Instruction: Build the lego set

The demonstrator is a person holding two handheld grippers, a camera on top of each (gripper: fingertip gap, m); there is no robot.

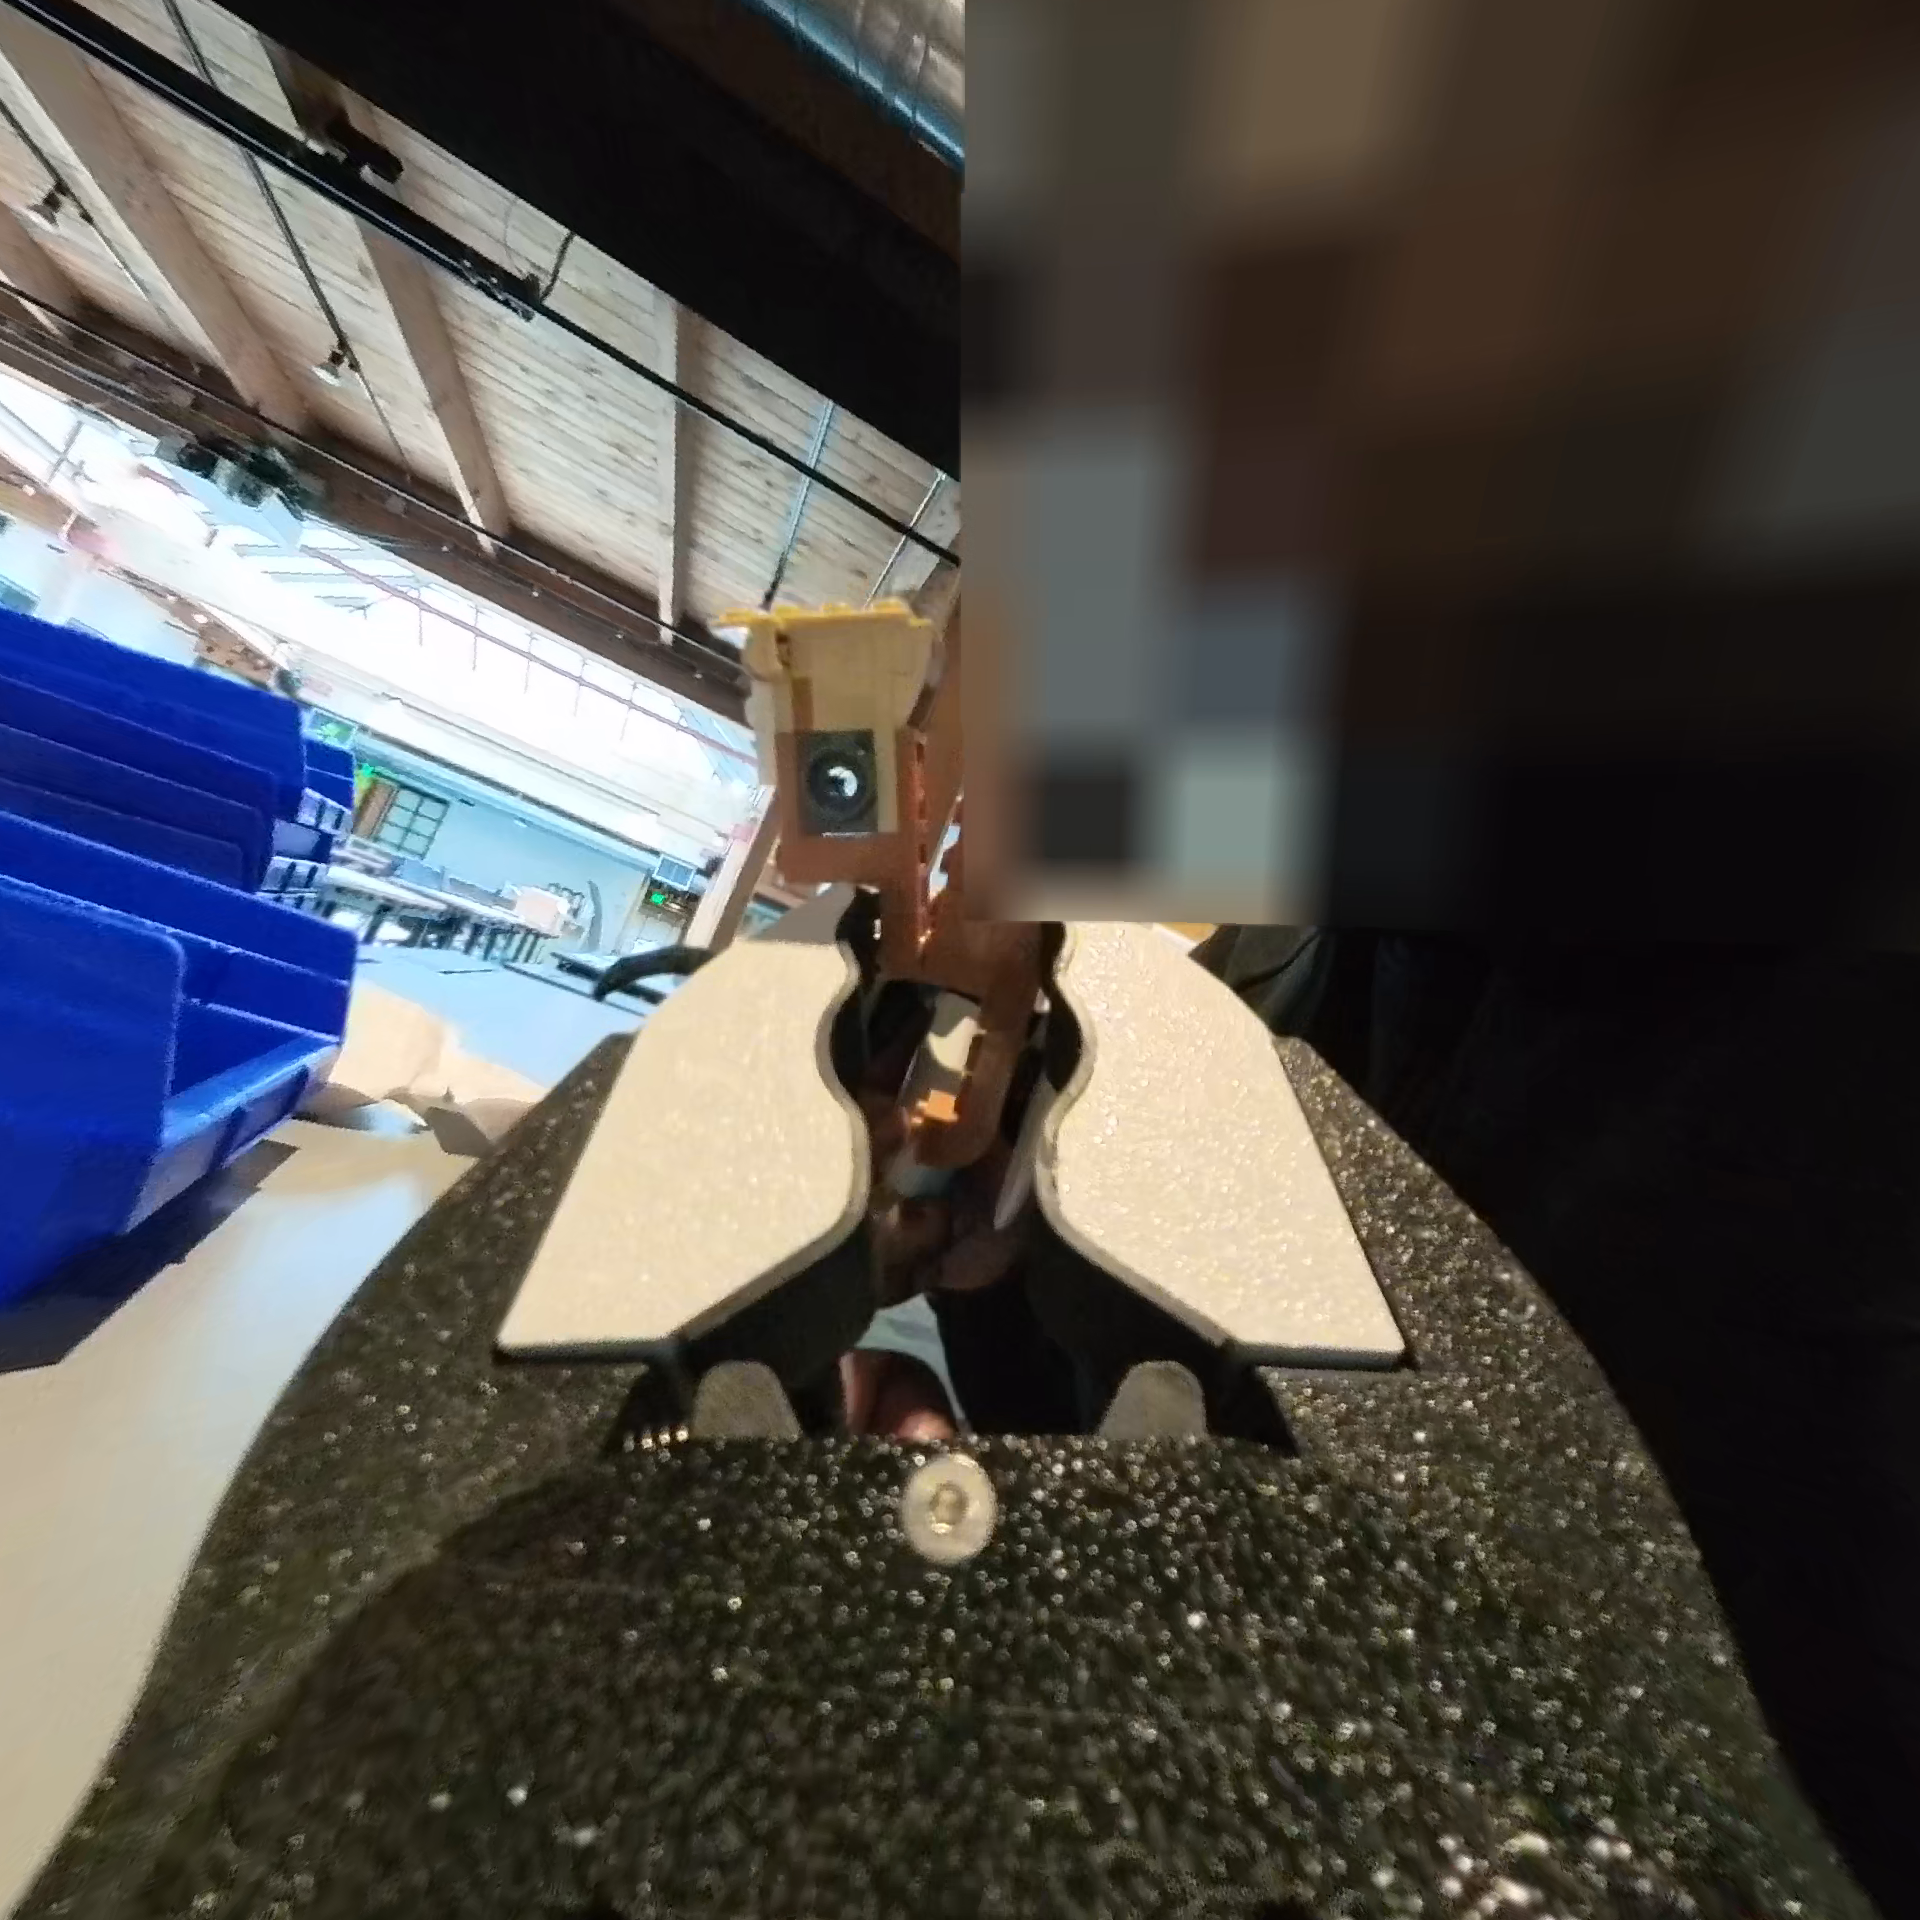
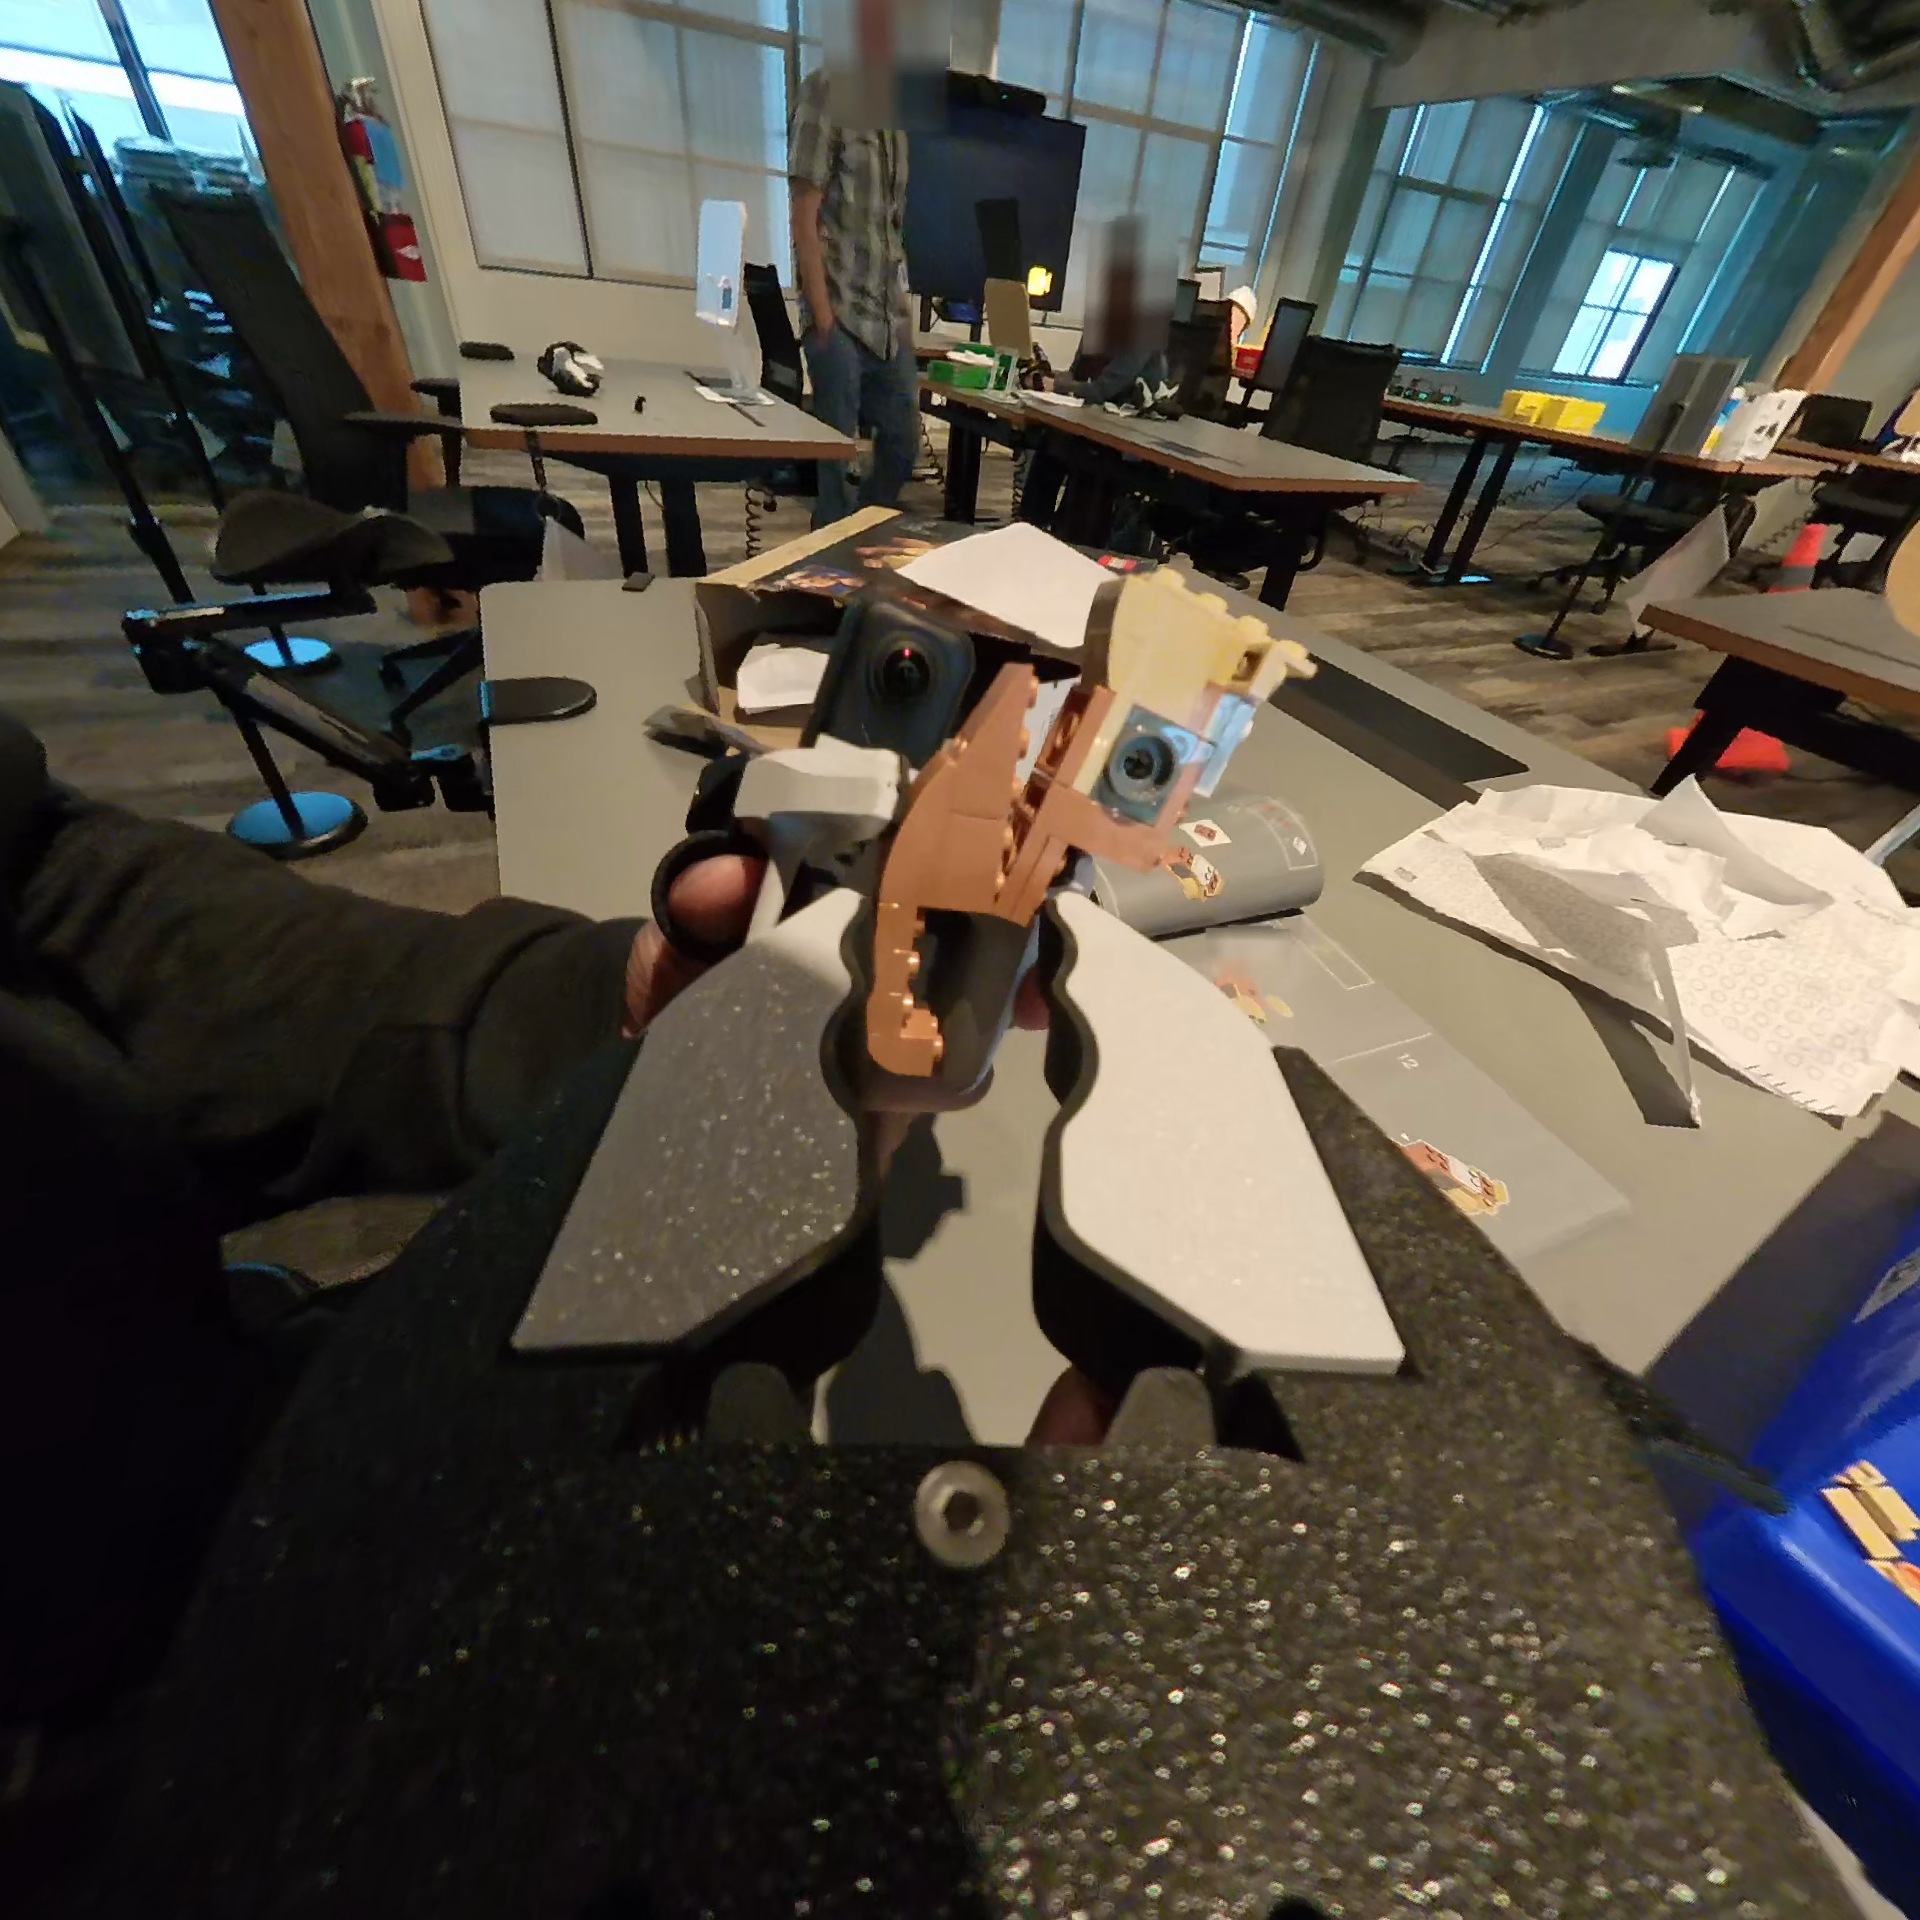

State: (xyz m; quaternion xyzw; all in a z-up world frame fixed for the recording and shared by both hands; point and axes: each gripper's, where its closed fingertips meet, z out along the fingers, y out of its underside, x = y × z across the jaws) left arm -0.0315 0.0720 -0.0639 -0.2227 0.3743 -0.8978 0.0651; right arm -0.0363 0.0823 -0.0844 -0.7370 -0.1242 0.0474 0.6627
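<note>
Lego model (image 2: 1049, 790), a brown and tan figure with a round dark eye set in a grey square, is held up in the air above a grey table (image 2: 582, 769); its brown lower part runs down between the fingers of both grippers. In the right wrist view, the right gripper (image 2: 951, 997) has its two grey fingers close on either side of the model's studded brown strip, and they appear to grip it, though the contact itself is partly hidden. The left gripper (image 2: 831, 821) shows farther off in that view, coming in from the left with a camera mounted on it; a hand (image 2: 691, 914) in a dark sleeve holds it, and its grey fingertip lies against the brown part of the model. In the left wrist view, the left gripper (image 1: 951, 997) points upward toward a wooden ceiling (image 1: 540, 436); its fingers are nearly together around the brown base of the model (image 1: 842, 748), whose tan head stands above the fingertips; they seem to hold it. Blue bins (image 1: 156, 935) are stacked at the left of that view. On the table behind the model lie an open cardboard box (image 2: 790, 592), crumpled white paper bags (image 2: 1662, 935) to the right, and a printed booklet (image 2: 1351, 1039) beneath the gripper. Farther back are desks, office chairs and a standing person (image 2: 847, 291).
</note>
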